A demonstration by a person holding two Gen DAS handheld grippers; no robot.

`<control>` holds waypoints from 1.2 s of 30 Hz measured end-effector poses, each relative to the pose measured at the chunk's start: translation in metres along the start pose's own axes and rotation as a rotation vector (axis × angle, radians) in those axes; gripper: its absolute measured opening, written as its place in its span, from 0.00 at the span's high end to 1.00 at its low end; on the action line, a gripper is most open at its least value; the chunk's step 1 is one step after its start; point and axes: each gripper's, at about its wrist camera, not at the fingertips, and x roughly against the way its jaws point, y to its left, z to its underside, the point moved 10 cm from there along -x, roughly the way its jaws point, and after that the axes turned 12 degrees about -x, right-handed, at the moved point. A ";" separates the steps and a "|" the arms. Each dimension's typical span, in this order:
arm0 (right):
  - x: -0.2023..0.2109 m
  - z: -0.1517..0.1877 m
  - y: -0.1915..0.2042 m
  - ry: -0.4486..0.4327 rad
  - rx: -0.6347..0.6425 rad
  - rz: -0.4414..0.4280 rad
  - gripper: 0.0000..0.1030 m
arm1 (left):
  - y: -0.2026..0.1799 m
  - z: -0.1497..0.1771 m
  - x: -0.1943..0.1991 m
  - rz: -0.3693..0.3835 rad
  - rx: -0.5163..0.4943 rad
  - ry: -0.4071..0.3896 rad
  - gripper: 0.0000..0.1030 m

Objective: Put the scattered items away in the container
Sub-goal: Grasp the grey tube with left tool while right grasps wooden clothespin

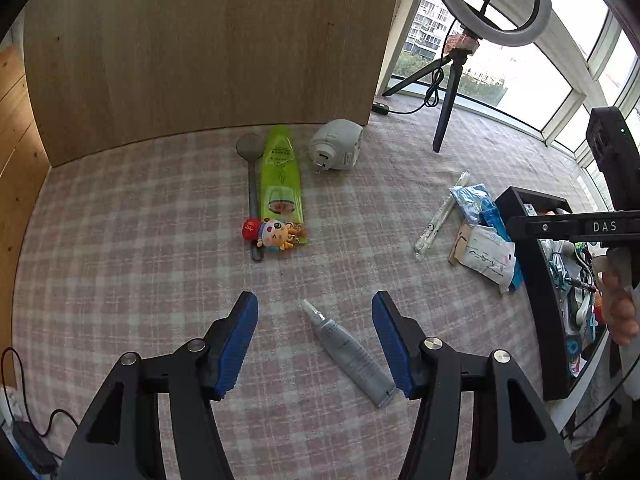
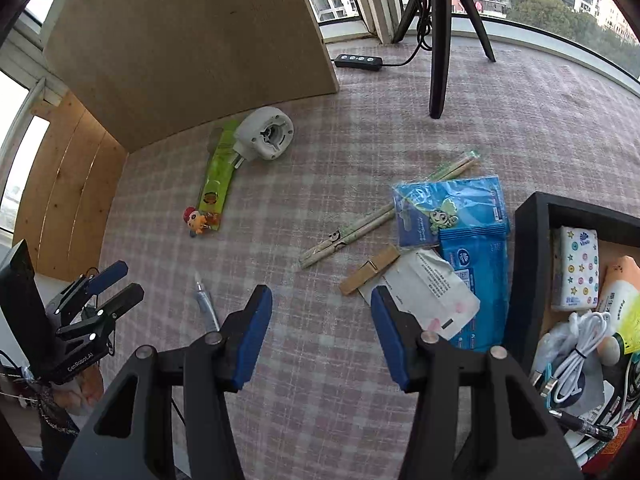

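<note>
A pink and white checked tablecloth covers the whole surface, and a tall light-wood panel stands at its far edge. At the right side sits the black rectangular container, already holding tissue packs, a white coiled cable and other small things.

The left gripper with blue pads hangs over the cloth with its jaws apart and nothing clamped; the grey squeeze tube with a clear nozzle lies flat on the cloth between the two pads, and no pad presses on it. The right gripper also has its jaws apart and empty, above bare cloth just left of the container.

Near the panel lie a long green flat tube, a white round plug adapter and a grey spoon; a small cartoon plush keychain with a red cap rests on the lower end of the green tube. Beside the container there are blue wipe packets, a white paper sachet, wrapped chopsticks and a wooden clothespin.
</note>
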 end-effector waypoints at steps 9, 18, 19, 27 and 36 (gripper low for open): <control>-0.041 -0.011 -0.021 0.053 -0.119 0.059 0.58 | -0.030 0.024 -0.048 0.055 0.072 0.097 0.45; -0.067 -0.016 -0.038 0.094 -0.188 0.114 0.66 | -0.037 0.024 -0.060 0.048 0.083 0.119 0.45; -0.069 -0.017 -0.038 0.095 -0.193 0.113 0.66 | -0.037 0.025 -0.061 0.042 0.079 0.125 0.45; -0.082 -0.014 -0.023 0.078 -0.095 0.170 0.83 | -0.039 0.031 -0.070 -0.064 -0.028 0.138 0.64; -0.064 0.016 -0.026 0.072 -0.099 0.091 0.87 | -0.015 0.042 -0.052 -0.016 0.053 0.097 0.77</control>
